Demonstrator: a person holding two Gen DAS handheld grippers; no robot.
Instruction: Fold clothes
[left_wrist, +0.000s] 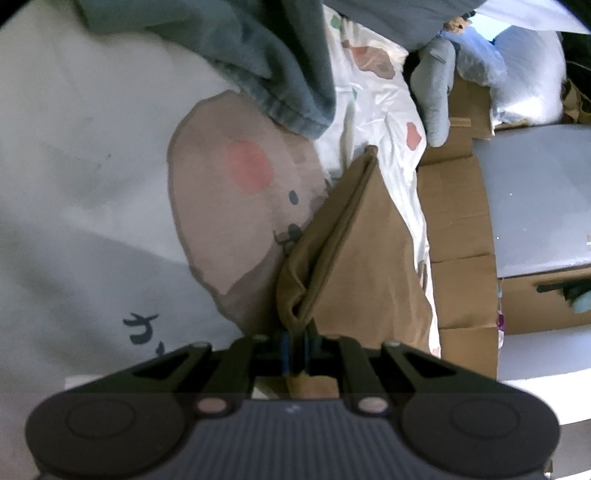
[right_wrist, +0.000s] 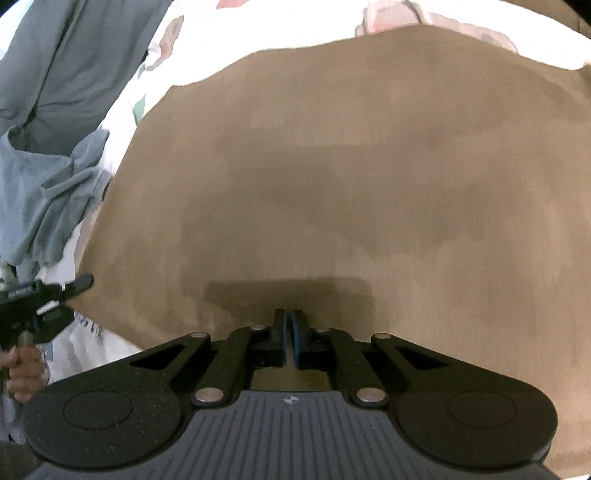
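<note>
A brown garment (left_wrist: 354, 266) rises in a folded ridge from my left gripper (left_wrist: 295, 334), which is shut on its near corner. In the right wrist view the same brown garment (right_wrist: 332, 177) spreads wide and flat over the bed. My right gripper (right_wrist: 289, 314) is shut on its near edge, and brown cloth shows in the slit between the blue pads. At the left edge of that view, the left gripper (right_wrist: 79, 286) grips the cloth's other corner, with a hand (right_wrist: 22, 369) on its handle.
A white bedsheet with cartoon prints (left_wrist: 92, 166) lies under the cloth. A blue-grey garment (left_wrist: 258, 55) is bunched at the far side and shows again (right_wrist: 48, 129) in the right wrist view. Cardboard boxes (left_wrist: 458, 229) and a grey box lid (left_wrist: 535, 199) stand beside the bed.
</note>
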